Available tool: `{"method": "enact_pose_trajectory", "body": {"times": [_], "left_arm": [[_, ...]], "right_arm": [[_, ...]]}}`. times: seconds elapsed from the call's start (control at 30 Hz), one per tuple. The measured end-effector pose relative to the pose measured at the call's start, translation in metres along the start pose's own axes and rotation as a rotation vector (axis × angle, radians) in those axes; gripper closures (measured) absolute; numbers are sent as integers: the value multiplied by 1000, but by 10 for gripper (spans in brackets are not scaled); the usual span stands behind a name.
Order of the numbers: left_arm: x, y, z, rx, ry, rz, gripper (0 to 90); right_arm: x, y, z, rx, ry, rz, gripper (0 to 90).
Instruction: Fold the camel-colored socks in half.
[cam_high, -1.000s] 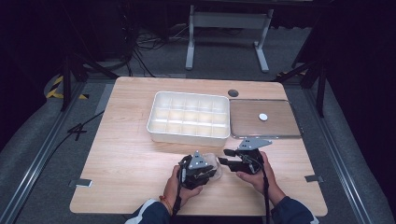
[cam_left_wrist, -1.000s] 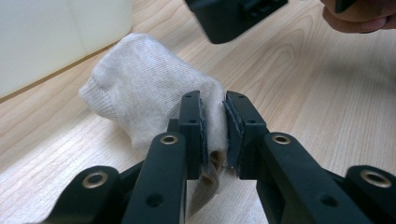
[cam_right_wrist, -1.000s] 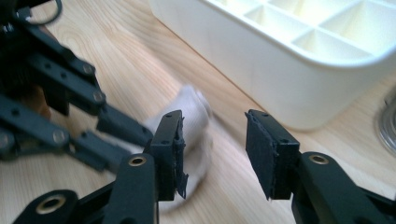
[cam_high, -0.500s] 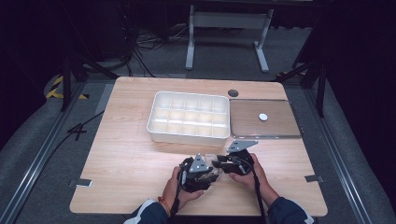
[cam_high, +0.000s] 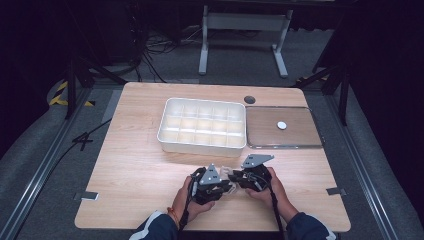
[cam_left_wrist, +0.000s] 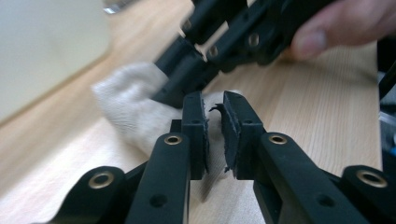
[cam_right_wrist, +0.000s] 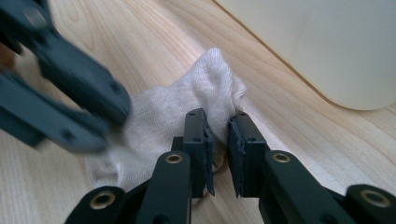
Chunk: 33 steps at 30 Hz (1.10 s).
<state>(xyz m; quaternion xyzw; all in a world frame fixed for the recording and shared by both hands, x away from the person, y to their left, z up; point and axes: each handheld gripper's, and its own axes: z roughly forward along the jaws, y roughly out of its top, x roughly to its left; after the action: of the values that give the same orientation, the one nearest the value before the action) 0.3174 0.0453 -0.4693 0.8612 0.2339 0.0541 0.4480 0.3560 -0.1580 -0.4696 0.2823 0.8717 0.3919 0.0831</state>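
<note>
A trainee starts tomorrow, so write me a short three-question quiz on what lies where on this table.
1. True or false: the white cloth lies inside the compartment box.
2. What rests on the brown tray? A) a small white disc B) a folded cloth C) a cup
3. In the high view, on which side of the compartment box does the brown tray sit?

Key
1. False: it lies on the table, in front of the box.
2. A
3. To its right.
</note>
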Motion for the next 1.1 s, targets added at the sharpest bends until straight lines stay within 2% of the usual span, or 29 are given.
{"method": "enact_pose_trajectory", "body": {"times": [0.1, 0.2, 0.27, 0.3, 0.37, 0.4, 0.43, 0.47, 0.5, 0.53, 0.57, 0.63, 0.7, 0.8, 0.87, 1.03, 1.07, 1.1], "left_arm": [[-1, -5, 5, 17, -4, 17, 811], [-4, -5, 6, 36, 10, 51, 816], [-5, -6, 7, 35, 11, 49, 818], [-5, -6, 7, 38, 13, 53, 818], [-5, -7, 7, 27, 12, 58, 819], [-6, -7, 8, 24, 11, 53, 819], [-5, -7, 8, 22, 7, 49, 821], [-5, -7, 8, 22, 7, 49, 822], [-5, -7, 8, 24, 5, 51, 823], [-5, -7, 8, 17, 7, 53, 823], [-5, -7, 8, 18, 7, 53, 823], [-5, -7, 8, 21, 7, 52, 825], [-4, -7, 8, 28, 3, 46, 826], [-4, -7, 8, 29, 1, 45, 826], [-3, -7, 8, 27, 1, 47, 826], [-3, -8, 8, 24, -5, 41, 826], [-3, -8, 8, 24, -5, 41, 826], [-3, -8, 8, 23, -4, 39, 826]], "right_arm": [[0, 0, 0, -1, -2, -3, 778], [-3, 3, -4, 0, -9, 5, 726], [-6, 9, -12, -36, -37, 29, 755], [-6, 9, -12, -36, -37, 29, 755], [-10, 15, -22, -108, -30, 43, 775], [-8, 17, -24, -128, -13, 28, 785], [-4, 20, -23, -130, 7, -17, 791], [-4, 20, -23, -130, 7, -17, 791], [0, 22, -16, -123, 43, -50, 809], [0, 22, -16, -123, 43, -50, 809], [1, 22, -10, -111, 61, -57, 812], [1, 21, 3, -81, 64, -88, 820], [-1, 18, 9, -60, 53, -88, 823], [-8, 14, 13, -50, -2, -67, 798], [-12, 12, 12, -55, -12, -50, 790], [-17, 11, 5, -45, -64, -53, 790], [-17, 11, 3, -44, -82, -54, 790], [-17, 12, 2, -38, -122, -55, 781]]}}
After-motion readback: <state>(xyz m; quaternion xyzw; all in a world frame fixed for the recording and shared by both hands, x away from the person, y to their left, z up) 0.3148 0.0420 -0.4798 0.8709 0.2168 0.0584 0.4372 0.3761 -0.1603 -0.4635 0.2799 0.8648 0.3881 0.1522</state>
